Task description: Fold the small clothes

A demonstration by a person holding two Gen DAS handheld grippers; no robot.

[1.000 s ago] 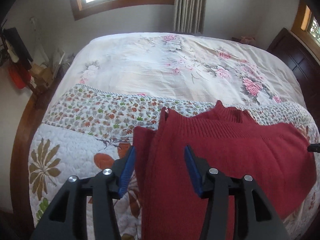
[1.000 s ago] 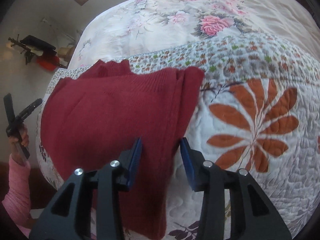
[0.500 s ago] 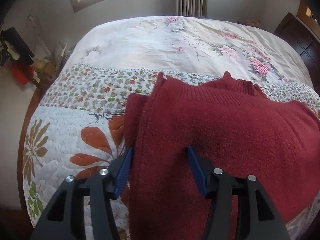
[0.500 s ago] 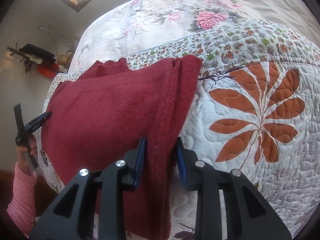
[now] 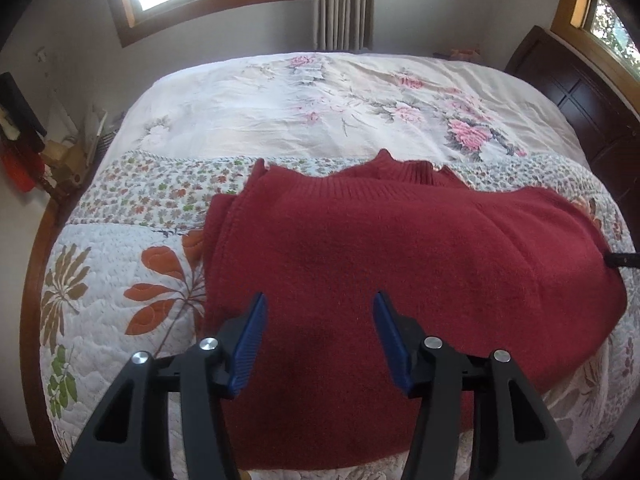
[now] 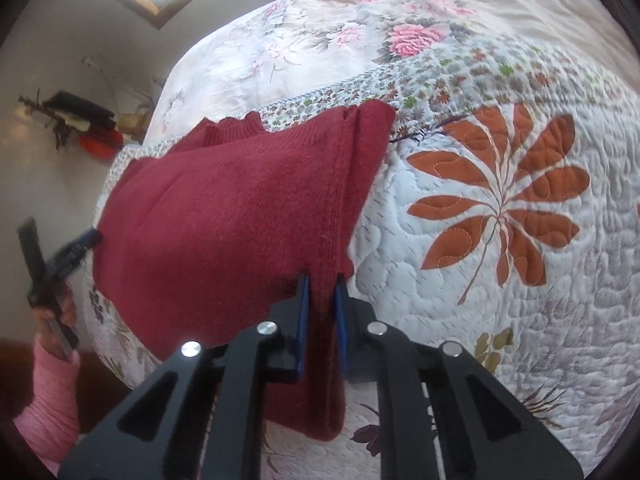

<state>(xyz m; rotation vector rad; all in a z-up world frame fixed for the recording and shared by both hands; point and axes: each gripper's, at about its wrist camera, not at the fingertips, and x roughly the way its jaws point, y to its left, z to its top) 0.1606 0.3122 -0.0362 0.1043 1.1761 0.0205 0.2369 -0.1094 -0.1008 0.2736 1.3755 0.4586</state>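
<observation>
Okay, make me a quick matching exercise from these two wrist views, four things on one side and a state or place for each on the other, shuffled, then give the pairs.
Things
1. left gripper
2. right gripper
3. red sweater
4. orange leaf print

States or places
A. clamped on the sweater's folded side edge
B. stitched into the quilt, beside the sweater
C. jaws wide apart above the knit, holding nothing
D. lying folded on the bed, collar toward the far side

Pairs: 1-C, 2-A, 3-D, 4-B
</observation>
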